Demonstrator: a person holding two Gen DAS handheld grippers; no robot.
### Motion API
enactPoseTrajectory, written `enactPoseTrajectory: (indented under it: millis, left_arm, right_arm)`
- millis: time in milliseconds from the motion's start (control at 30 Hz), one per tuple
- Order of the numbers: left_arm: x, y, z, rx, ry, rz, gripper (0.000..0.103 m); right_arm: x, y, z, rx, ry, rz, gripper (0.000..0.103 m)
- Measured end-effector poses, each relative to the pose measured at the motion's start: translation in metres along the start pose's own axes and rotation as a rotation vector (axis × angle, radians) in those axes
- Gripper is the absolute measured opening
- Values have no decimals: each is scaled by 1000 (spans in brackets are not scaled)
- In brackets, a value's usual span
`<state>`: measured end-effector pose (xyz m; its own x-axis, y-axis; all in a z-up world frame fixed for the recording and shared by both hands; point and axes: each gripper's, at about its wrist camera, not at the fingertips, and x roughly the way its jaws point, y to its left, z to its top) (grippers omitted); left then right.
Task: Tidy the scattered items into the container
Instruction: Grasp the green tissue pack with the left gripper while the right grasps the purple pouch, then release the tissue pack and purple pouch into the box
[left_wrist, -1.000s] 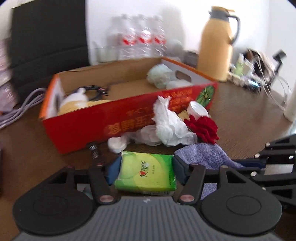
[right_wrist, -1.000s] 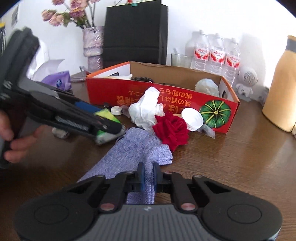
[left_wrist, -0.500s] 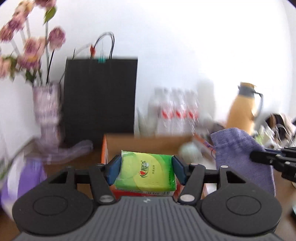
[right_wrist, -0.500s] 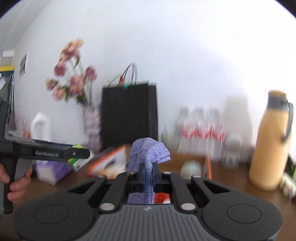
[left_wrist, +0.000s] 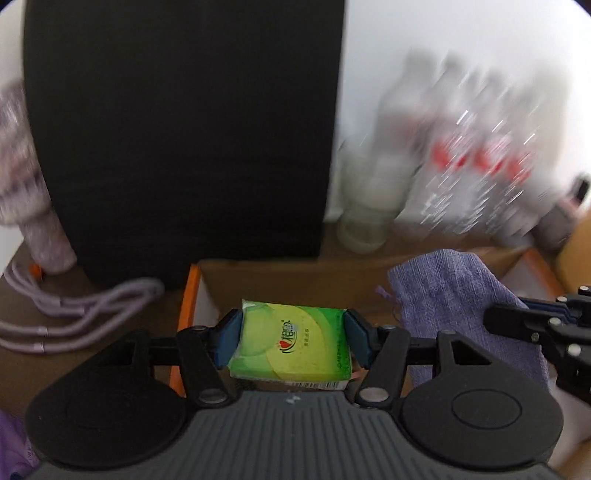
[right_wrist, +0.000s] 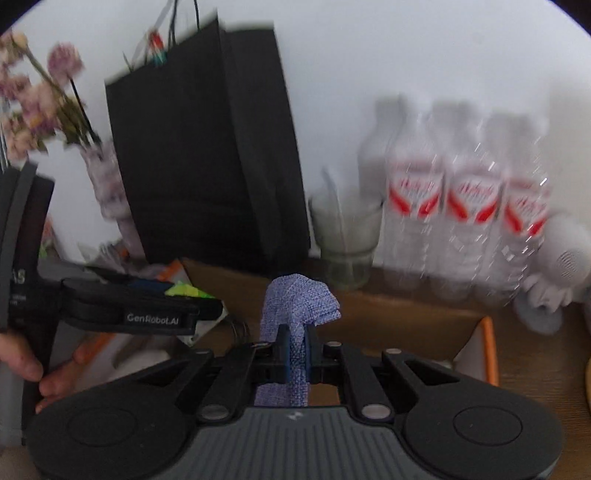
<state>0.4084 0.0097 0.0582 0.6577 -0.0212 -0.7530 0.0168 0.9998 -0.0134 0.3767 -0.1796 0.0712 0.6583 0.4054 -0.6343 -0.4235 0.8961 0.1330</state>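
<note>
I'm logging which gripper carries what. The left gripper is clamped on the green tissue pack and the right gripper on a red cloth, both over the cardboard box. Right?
Not quite. The cloth in the right gripper is purple, not red, as the right wrist view shows. The rest holds: the left gripper is clamped on the green tissue pack, and both hang over the cardboard box.

Left gripper (left_wrist: 290, 341) at 6 o'clock, tissue pack (left_wrist: 290, 345) between its fingers (left_wrist: 226, 338), above box (left_wrist: 280, 278) left end. Right gripper (right_wrist: 294, 349) at 3 o'clock of it, pouch (right_wrist: 297, 308) pinched between fingers, hanging over box interior. Bag (left_wrist: 184, 125) behind box at 12 o'clock. Glass (right_wrist: 345, 240) and bottles (right_wrist: 469, 199) behind box at 1–2 o'clock. Cable (left_wrist: 79, 310) on desk (left_wrist: 22, 365) at 9 o'clock of box. Vase (right_wrist: 107, 195) left of bag.
</note>
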Motion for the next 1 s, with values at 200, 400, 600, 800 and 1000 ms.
enactPoseTrajectory:
  millis: [200, 400, 600, 800, 1000]
  left_arm:
    - [16, -7, 0, 37, 47, 14, 65]
    - [11, -4, 13, 9, 94, -4, 71]
    - [-43, 20, 30, -52, 66, -28, 77]
    - [-91, 26, 27, -64, 25, 11, 91]
    - [-158, 6, -28, 27, -235, 93, 103]
  right_arm:
    - [56, 8, -4, -74, 212, -219, 16]
    - [56, 17, 14, -68, 245, -275, 55]
    - [5, -3, 55, 72, 242, -185, 84]
    - [-37, -8, 59, 167, 284, -188, 84]
    - [-83, 21, 24, 134, 177, -201, 86]
